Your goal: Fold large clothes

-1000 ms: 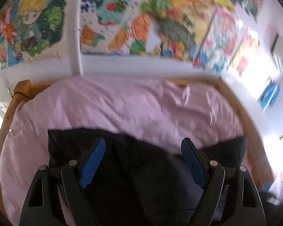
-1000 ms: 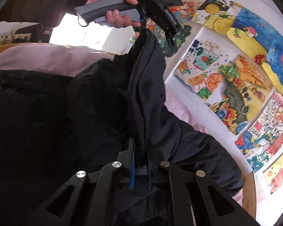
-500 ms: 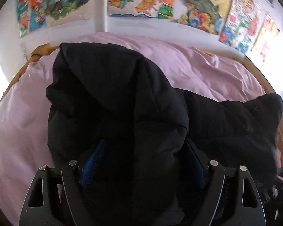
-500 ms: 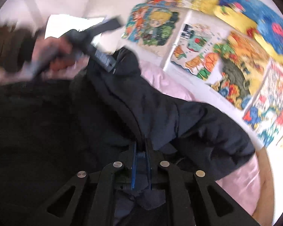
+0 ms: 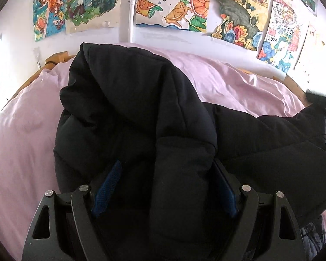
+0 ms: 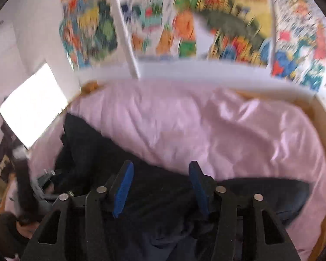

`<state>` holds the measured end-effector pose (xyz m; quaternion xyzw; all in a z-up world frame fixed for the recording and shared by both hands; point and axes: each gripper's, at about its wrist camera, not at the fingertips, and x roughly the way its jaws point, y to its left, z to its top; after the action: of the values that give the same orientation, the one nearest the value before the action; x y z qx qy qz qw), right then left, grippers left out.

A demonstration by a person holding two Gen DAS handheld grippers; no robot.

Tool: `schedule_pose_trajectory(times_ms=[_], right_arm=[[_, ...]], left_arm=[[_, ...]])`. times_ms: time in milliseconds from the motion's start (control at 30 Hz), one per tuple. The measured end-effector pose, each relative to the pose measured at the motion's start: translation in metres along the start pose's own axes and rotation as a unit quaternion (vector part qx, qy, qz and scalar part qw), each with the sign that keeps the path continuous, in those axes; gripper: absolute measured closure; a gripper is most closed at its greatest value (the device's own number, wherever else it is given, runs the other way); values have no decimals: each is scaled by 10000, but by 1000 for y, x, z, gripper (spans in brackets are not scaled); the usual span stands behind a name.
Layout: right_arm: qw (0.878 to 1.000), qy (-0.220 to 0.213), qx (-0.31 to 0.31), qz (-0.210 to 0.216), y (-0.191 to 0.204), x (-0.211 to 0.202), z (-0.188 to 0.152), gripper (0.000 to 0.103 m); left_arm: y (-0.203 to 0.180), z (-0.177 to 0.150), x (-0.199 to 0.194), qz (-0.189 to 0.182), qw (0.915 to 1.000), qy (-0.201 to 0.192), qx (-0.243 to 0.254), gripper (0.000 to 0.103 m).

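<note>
A black puffy jacket (image 5: 130, 100) lies bunched on the pink sheet (image 5: 239, 87) of a bed. My left gripper (image 5: 166, 165) points down into it. Its jaws stand wide, and a thick raised fold of the jacket lies between the blue pads (image 5: 110, 180) without being pinched. In the blurred right wrist view my right gripper (image 6: 160, 165) hovers over the jacket (image 6: 260, 189). Its jaws are opening and nothing is between its pads (image 6: 122, 187). The jacket's lower part is hidden under both grippers.
A wooden bed frame (image 5: 54, 57) rims the pink sheet (image 6: 206, 126). Colourful drawings (image 5: 173, 4) cover the white wall behind the bed. A bright window (image 6: 32, 108) is at the left. A blurred hand on a grey handle (image 6: 41, 180) shows at the left edge.
The right gripper let go of the jacket edge it was pinching, rolled and swung away over the bed. The left gripper sank onto the jacket, so a fold now sits between its fingers.
</note>
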<state>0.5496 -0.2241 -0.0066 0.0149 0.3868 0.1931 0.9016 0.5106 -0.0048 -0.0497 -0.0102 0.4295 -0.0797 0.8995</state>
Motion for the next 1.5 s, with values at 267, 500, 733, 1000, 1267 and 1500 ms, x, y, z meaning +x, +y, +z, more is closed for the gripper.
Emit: schedule_pose_trajectory(times_ms=[267, 500, 733, 1000, 1267, 1500], right_arm=[[9907, -215, -1030, -862, 8, 11, -103, 59], [9805, -477, -1443, -1243, 20, 23, -129, 60], [9767, -557, -1563, -1359, 24, 22, -141, 62], [9849, -820, -1107, -1048, 10, 8, -141, 65], [9765, -1536, 561, -1402, -49, -35, -112, 86], [9829, -620, 1293, -1156, -85, -3, -132, 99]], left_arm=[[13, 2, -41, -703, 9971, -9, -296, 25], [-17, 46, -102, -1239, 9880, -912, 116, 25], [-30, 115, -24, -109, 9988, -441, 179, 25], [20, 47, 5, 662, 9973, -278, 127, 31], [23, -1, 11, 944, 9920, -805, -237, 31], [22, -12, 19, 951, 9908, -957, -45, 30]])
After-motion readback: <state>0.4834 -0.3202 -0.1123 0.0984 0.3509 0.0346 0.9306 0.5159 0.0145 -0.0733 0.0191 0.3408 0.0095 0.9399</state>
